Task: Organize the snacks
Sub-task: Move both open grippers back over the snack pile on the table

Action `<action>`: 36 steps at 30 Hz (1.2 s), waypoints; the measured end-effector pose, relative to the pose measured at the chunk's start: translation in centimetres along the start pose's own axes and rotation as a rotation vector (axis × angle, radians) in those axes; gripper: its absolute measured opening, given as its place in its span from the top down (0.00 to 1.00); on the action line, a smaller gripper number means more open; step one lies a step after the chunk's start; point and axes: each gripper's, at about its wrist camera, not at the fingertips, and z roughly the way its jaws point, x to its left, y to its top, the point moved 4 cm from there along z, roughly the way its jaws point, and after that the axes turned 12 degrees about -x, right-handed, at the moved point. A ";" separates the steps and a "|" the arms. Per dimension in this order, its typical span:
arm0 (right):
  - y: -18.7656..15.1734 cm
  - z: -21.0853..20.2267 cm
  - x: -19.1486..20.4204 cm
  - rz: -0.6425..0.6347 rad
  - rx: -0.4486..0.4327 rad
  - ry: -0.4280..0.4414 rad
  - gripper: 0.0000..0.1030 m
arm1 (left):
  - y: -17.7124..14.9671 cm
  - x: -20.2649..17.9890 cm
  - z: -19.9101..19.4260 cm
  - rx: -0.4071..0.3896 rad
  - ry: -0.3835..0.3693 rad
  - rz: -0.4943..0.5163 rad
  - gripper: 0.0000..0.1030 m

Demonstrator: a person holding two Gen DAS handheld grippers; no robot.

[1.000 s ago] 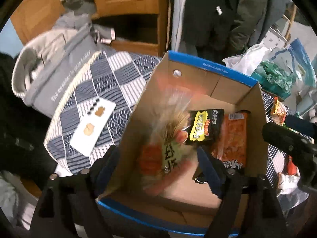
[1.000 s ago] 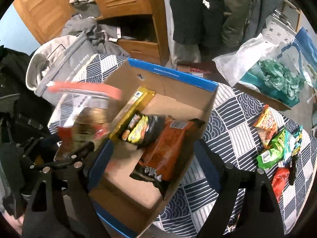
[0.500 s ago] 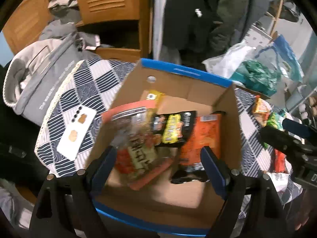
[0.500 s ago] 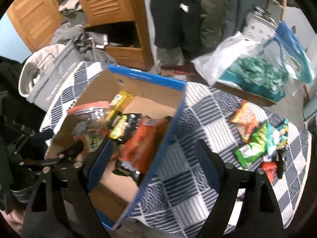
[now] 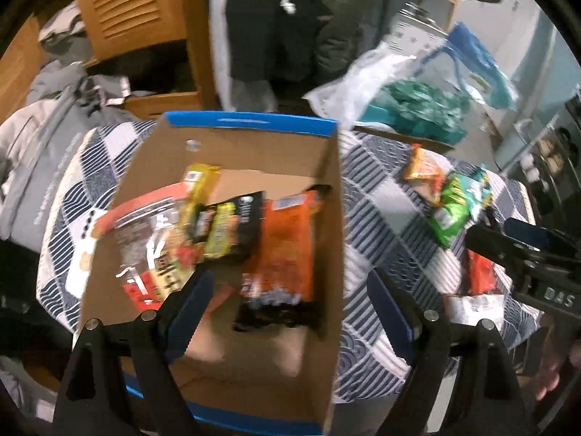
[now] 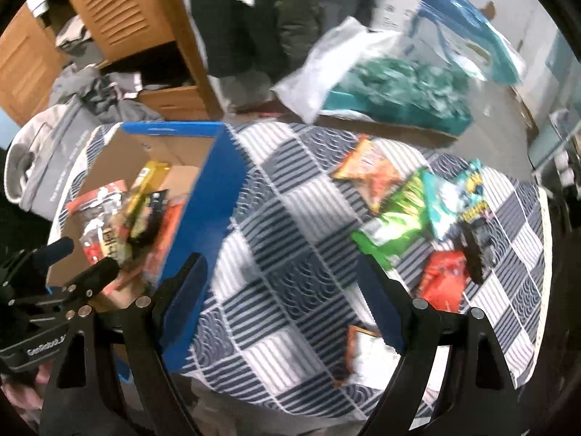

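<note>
A cardboard box with blue edges [image 5: 250, 125] [image 6: 218, 181] stands on the checked table and holds several snack packs: a red-topped clear pack [image 5: 145, 243], a yellow bar [image 5: 198, 189], a black-and-yellow pack [image 5: 228, 232] and an orange pack [image 5: 287, 250]. My left gripper [image 5: 287, 309] is open and empty above the box's near side. My right gripper [image 6: 283, 301] is open and empty over the cloth, right of the box. Loose snacks lie at the right: an orange pack [image 6: 370, 170], a green one [image 6: 399, 218], a teal one [image 6: 443, 200], a red one [image 6: 443, 279].
A white-and-orange pack [image 6: 366, 356] lies near the table's front edge. A white card [image 5: 85, 254] lies left of the box. A plastic bag with green contents [image 6: 392, 83] sits behind the table. A grey bag [image 5: 32, 167] and a wooden cabinet [image 5: 138, 11] are at the left.
The red-topped clear pack left my left gripper and now lies in the box. Both grippers swung to the right; the right one now faces the loose snacks.
</note>
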 end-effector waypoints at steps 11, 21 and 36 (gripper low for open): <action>-3.2 0.5 -8.6 0.104 0.056 -0.111 0.18 | 0.0 -7.3 1.3 0.027 -0.072 0.122 0.15; -6.5 3.4 -16.6 0.229 0.147 -0.206 0.18 | -1.4 -14.4 4.9 0.072 -0.116 0.280 0.15; -9.5 8.2 -19.9 0.324 0.268 -0.189 0.18 | -3.5 -19.4 10.7 0.142 -0.194 0.346 0.15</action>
